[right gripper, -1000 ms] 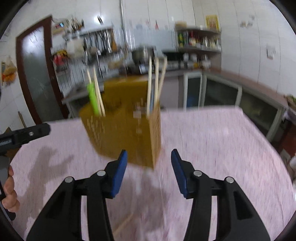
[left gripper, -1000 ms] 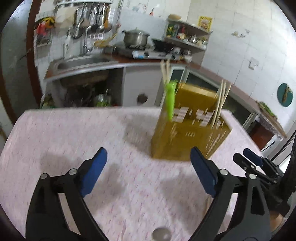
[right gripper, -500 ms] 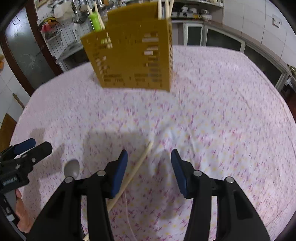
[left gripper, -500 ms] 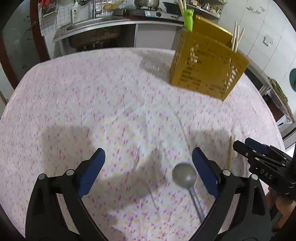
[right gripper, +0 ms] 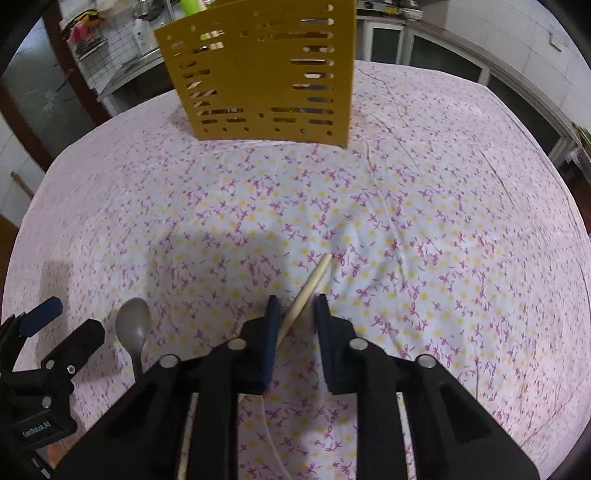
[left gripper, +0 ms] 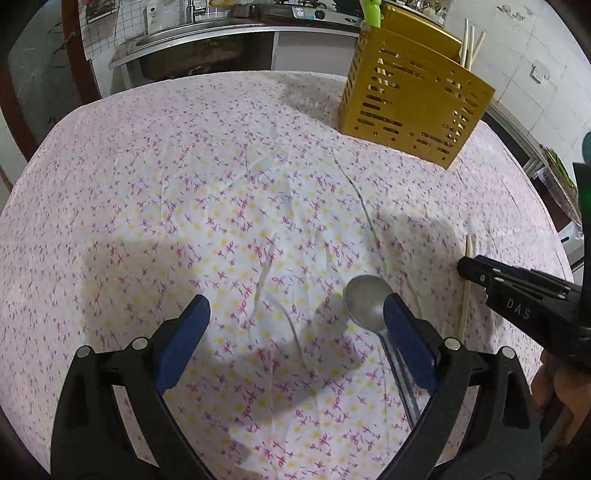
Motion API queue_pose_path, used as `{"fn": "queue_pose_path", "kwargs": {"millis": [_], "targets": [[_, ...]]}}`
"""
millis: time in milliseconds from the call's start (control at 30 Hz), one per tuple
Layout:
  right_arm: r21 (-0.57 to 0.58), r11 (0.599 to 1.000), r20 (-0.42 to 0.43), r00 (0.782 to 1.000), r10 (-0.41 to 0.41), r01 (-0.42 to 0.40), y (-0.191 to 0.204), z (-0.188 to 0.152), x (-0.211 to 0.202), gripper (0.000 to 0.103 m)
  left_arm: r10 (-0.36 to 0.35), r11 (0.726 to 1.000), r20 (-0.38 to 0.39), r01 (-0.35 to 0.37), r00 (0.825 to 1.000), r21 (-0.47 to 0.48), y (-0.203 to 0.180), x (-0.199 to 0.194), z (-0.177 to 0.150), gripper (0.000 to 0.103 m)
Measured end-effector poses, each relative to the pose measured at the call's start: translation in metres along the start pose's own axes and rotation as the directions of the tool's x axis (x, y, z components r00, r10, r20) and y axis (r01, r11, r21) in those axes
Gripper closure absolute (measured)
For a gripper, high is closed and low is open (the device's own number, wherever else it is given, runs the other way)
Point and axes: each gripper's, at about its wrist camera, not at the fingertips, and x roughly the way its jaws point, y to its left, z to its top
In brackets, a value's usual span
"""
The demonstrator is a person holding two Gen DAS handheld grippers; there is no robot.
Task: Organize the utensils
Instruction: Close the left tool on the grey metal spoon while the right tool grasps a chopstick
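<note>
A yellow slotted utensil holder (left gripper: pixel 413 107) stands at the far side of the table and shows in the right wrist view too (right gripper: pixel 266 74); chopsticks (left gripper: pixel 470 38) and a green utensil (left gripper: pixel 373 11) stick out of it. A metal spoon (left gripper: pixel 367 302) lies on the cloth just inside my open left gripper's (left gripper: pixel 295 314) right finger, and appears in the right wrist view (right gripper: pixel 133 326). A wooden chopstick (right gripper: pixel 308 288) lies between the narrowed jaws of my right gripper (right gripper: pixel 295 312); the chopstick touches the left pad, with a small gap on the right. The chopstick also shows in the left view (left gripper: pixel 466 288).
The table carries a white floral cloth (left gripper: pixel 221 184). A kitchen counter with a sink (left gripper: pixel 192 33) runs behind it. Cabinets (right gripper: pixel 424 48) stand at the far right. The right gripper's fingers (left gripper: pixel 517 291) reach in at the right of the left wrist view.
Both grippers have come down toward the table and now look down at the cloth. The right gripper's jaws have narrowed around the chopstick. The left gripper has neared the spoon.
</note>
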Motion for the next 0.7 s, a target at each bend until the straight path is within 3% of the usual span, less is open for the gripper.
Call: {"fn": "queue_pose_path", "kwargs": {"millis": [200, 700], "targets": [[0.030, 0.994, -0.043, 0.994, 0.104, -0.103, -0.020, 0.013, 0.001, 0.094, -0.006, 1.000, -0.026, 0.006, 1.000, -0.004, -0.009, 0.001, -0.005, 0.011], [-0.037, 0.998, -0.151, 0.988, 0.035, -0.041, 0.009, 0.023, 0.006, 0.092, -0.012, 1.000, -0.040, 0.012, 0.999, -0.002, -0.012, -0.003, -0.007, 0.011]]}}
